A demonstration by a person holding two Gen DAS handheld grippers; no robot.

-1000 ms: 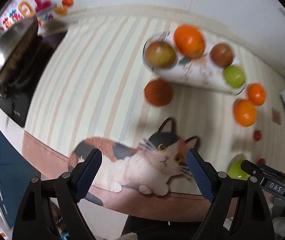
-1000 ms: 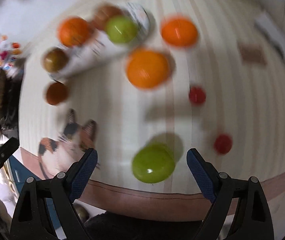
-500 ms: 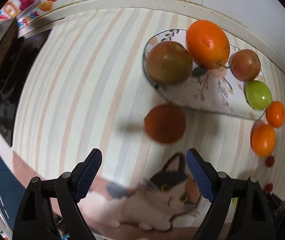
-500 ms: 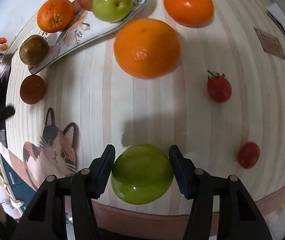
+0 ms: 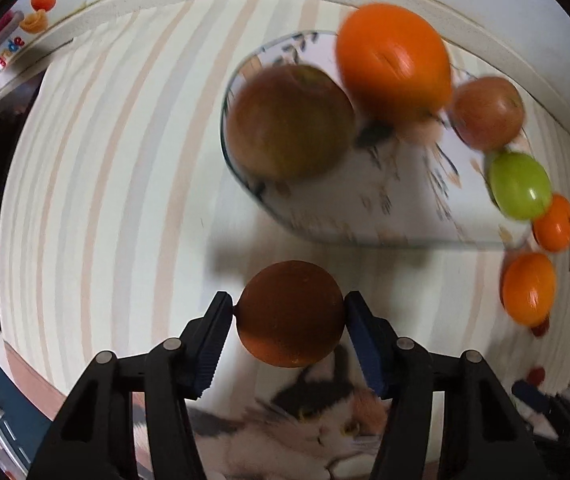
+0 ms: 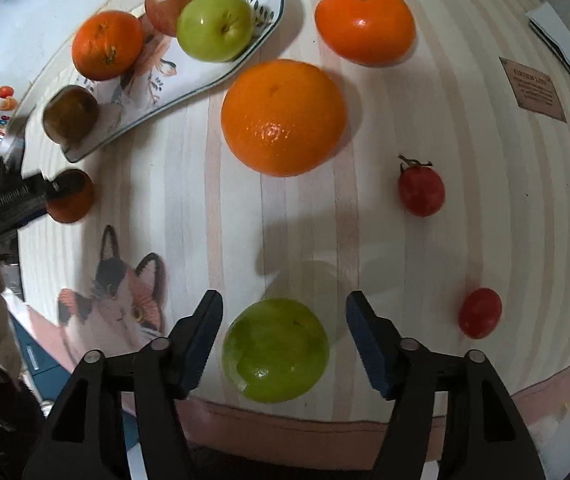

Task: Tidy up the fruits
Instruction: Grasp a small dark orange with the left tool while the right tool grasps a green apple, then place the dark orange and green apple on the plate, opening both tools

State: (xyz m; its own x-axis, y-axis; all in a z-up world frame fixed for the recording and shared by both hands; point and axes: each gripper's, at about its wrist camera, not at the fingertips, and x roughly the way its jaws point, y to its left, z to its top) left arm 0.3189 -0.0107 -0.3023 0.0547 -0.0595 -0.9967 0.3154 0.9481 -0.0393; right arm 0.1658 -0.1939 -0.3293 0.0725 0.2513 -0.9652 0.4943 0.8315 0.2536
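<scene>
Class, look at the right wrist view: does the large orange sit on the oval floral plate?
No, the large orange rests on the striped cloth beside the plate.

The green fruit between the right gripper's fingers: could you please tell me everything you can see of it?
The green fruit is round, smooth and glossy, yellow-green with a paler scuffed patch on its left side. It sits on the striped mat near its pink front border. The right gripper straddles it, jaws opening, and a gap shows between the fruit and each blue pad, so nothing grips it. Two small red fruits lie to its right, apart from it.
</scene>
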